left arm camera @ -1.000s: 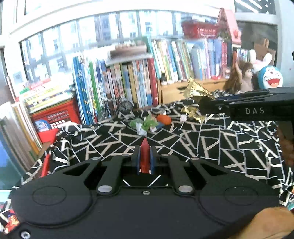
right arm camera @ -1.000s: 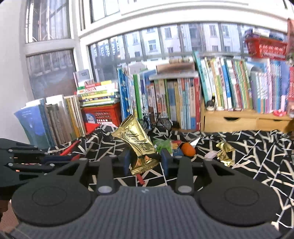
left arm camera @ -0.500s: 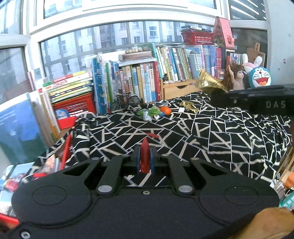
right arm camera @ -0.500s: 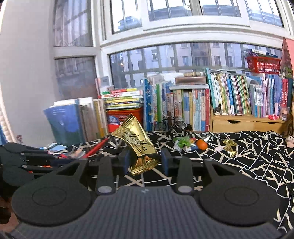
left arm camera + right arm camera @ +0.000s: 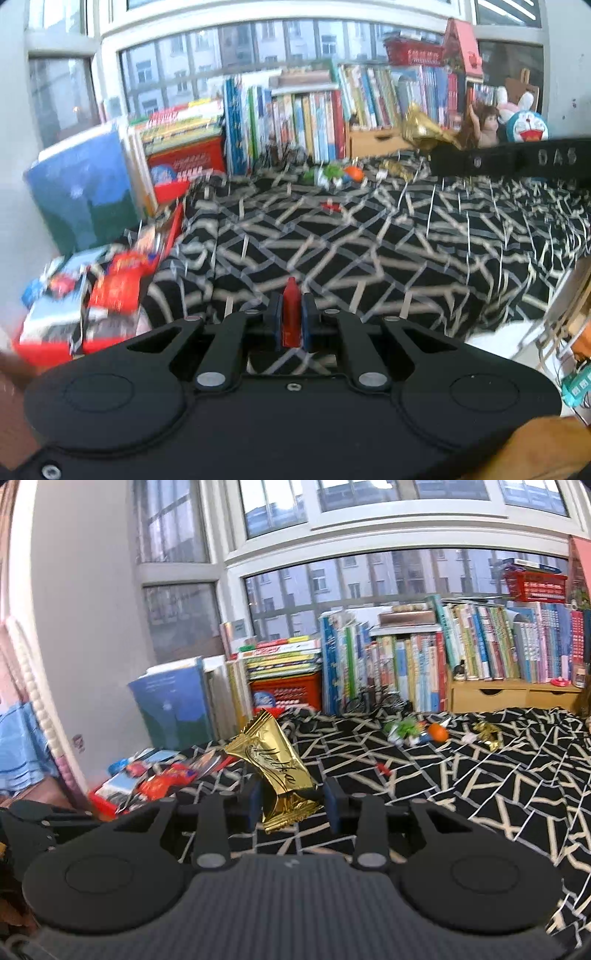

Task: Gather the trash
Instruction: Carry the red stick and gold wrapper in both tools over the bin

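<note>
My left gripper [image 5: 291, 317] is shut on a small red wrapper [image 5: 291, 314] that stands up between its blue pads. My right gripper [image 5: 293, 803] is shut on a gold foil wrapper [image 5: 277, 768], which also shows in the left wrist view as gold wrapper [image 5: 421, 127] at the tip of the right gripper's black body [image 5: 517, 158]. More litter lies far back on the black-and-white patterned cloth [image 5: 480, 775]: a green-and-white scrap [image 5: 404, 729], an orange piece [image 5: 437, 733], a crumpled gold foil [image 5: 487, 733] and a tiny red scrap [image 5: 382, 768].
Rows of upright books [image 5: 424, 664] and a wooden drawer unit [image 5: 509, 698] line the window sill behind the cloth. A red tray of magazines and packets [image 5: 92, 295] sits at the cloth's left edge. A doll and plush toys [image 5: 517, 122] stand at the far right.
Both grippers have drawn back from the cloth and swung left, each still holding its wrapper. The litter pile now looks smaller and farther, and the red tray has come into view.
</note>
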